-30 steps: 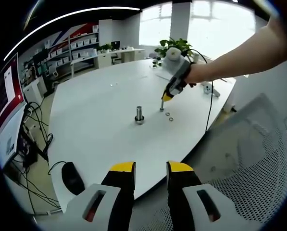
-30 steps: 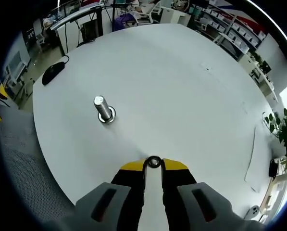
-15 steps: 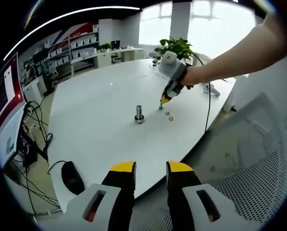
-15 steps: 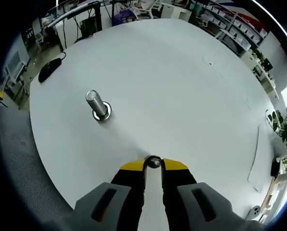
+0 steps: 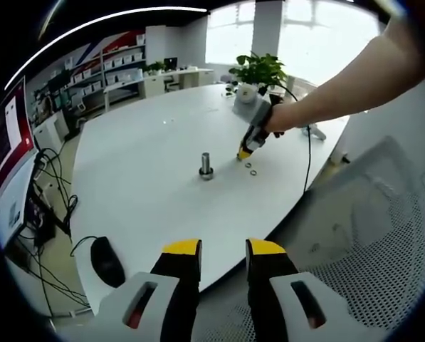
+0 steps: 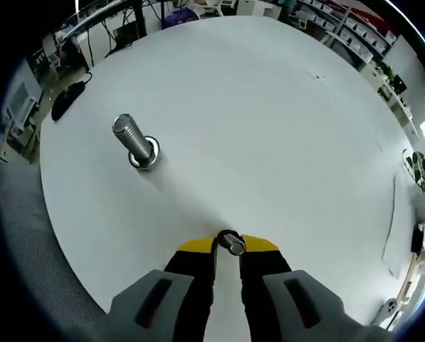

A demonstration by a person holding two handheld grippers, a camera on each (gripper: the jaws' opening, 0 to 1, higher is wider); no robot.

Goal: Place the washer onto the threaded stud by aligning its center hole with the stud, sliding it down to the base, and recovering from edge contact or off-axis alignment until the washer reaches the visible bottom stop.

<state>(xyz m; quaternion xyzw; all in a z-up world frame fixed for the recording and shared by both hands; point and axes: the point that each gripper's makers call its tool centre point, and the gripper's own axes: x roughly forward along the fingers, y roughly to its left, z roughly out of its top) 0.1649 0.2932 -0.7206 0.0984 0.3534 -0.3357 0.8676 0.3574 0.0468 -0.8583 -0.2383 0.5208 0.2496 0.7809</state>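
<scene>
One threaded stud (image 6: 134, 140) stands upright on the tabletop (image 6: 283, 128); right gripper (image 6: 228, 244) fingers clench one washer (image 6: 230, 241) — two more washers (image 5: 250, 169) lie nearby; left gripper (image 5: 223, 251) fingers released.

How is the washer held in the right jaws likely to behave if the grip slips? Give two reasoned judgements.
The washer is a small metal ring pinched at the yellow jaw tips, so it probably slips easily. Dropped on the smooth white table, it would likely roll or skid before settling flat.

You're over a white table (image 6: 283, 114); silver threaded stud (image 6: 132, 137), silver washer (image 6: 230, 241), yellow-tipped grey right gripper (image 6: 228, 244), black mouse (image 5: 107, 262), green plant (image 5: 258, 70).
</scene>
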